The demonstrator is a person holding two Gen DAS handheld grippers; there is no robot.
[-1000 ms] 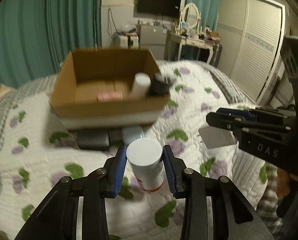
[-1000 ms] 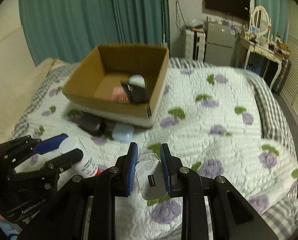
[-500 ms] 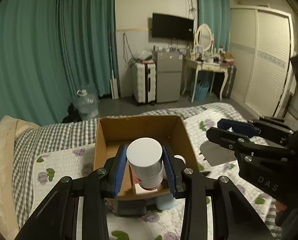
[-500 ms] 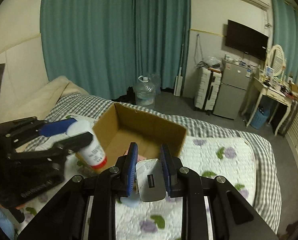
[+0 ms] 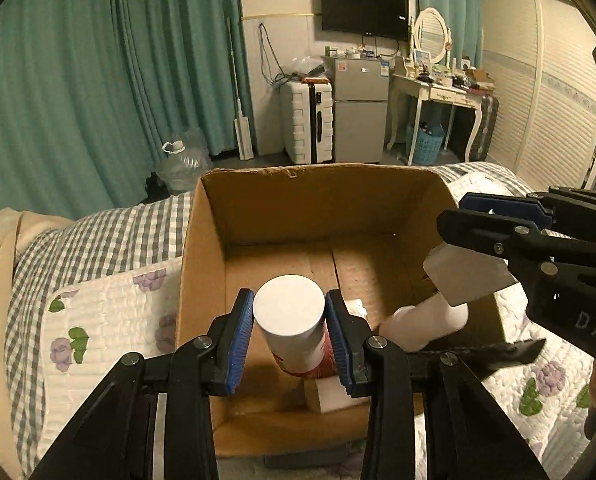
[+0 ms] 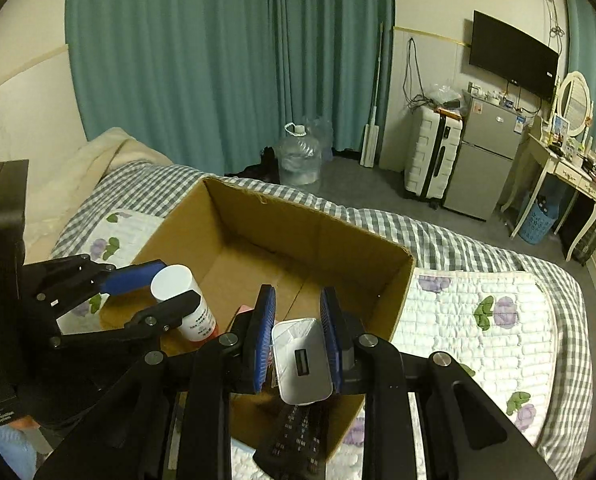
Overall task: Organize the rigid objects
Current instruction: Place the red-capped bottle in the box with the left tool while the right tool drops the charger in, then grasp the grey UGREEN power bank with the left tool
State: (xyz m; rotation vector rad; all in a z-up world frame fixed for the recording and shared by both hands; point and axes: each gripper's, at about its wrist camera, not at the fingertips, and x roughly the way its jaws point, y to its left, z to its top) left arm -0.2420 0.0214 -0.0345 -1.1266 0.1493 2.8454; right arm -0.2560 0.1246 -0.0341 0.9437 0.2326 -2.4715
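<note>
Over the open cardboard box [image 5: 298,200] on the bed, the left gripper [image 5: 290,334] clamps an upright white bottle [image 5: 290,320] above its near-left floor, while the right gripper [image 6: 298,344], closed on a small white case [image 6: 302,360], hangs over the near-right corner.

Black tool [image 5: 290,320] arms, blue ribbed pads [image 5: 240,336], silver screws.

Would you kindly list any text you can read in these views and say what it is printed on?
"DAS": white letters on the right hand-held gripper body, cut off by the frame edge.
Left hand-held gripper body label: too small to read.
White bottle label: blurred print, unreadable.
Remote control buttons: unreadable.
</note>
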